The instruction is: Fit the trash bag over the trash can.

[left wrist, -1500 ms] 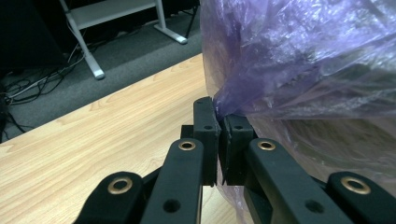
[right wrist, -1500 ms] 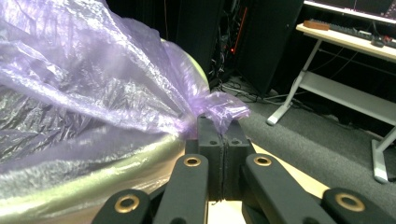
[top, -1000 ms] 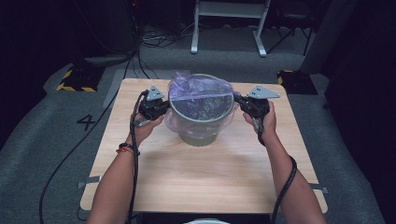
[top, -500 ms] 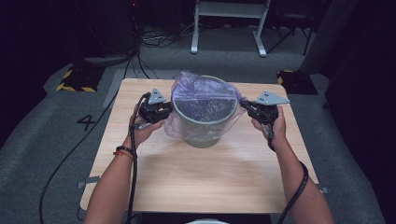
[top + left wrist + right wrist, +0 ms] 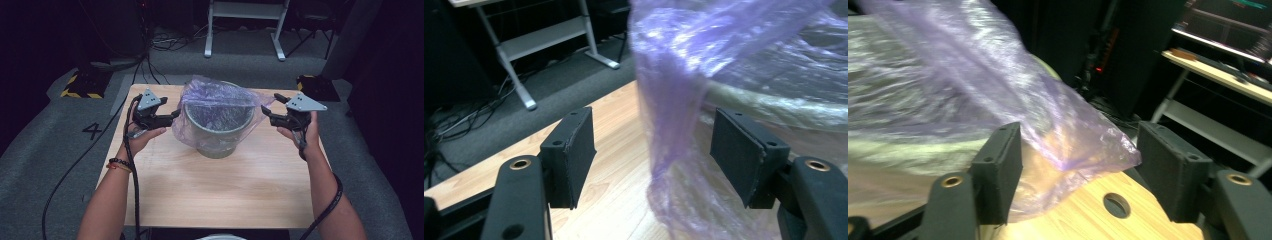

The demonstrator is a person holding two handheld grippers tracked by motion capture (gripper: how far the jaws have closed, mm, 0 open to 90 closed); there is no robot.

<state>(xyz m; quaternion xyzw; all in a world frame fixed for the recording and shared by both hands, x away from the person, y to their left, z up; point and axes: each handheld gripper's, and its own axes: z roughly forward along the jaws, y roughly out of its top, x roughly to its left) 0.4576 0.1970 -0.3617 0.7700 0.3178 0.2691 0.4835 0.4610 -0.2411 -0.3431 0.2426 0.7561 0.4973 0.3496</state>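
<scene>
A grey bucket [image 5: 216, 135] stands mid-table, lined with a translucent purple plastic bag [image 5: 220, 95] whose edges hang over its rim. My left gripper [image 5: 175, 114] hovers just left of the bucket. Its jaws have just been opening and now stand open. In the left gripper view [image 5: 654, 150] a fold of the bag [image 5: 684, 100] hangs between the pads [image 5: 579, 150] without touching them. My right gripper [image 5: 265, 111] hovers at the bucket's right, its jaws also just opened. In the right gripper view [image 5: 1080, 165] a loose corner of the bag [image 5: 998, 90] lies between them.
The wooden table [image 5: 210, 190] has bare room in front of the bucket and a small hole [image 5: 1117, 205] near its right edge. On the grey floor behind it are black-and-yellow blocks [image 5: 80, 85], cables and a white desk frame [image 5: 245, 25].
Both grippers were shut on the bag at the bucket's rim. Now both have opened, let the bag go and moved outward and up. The bag's edges have sprung loose.
</scene>
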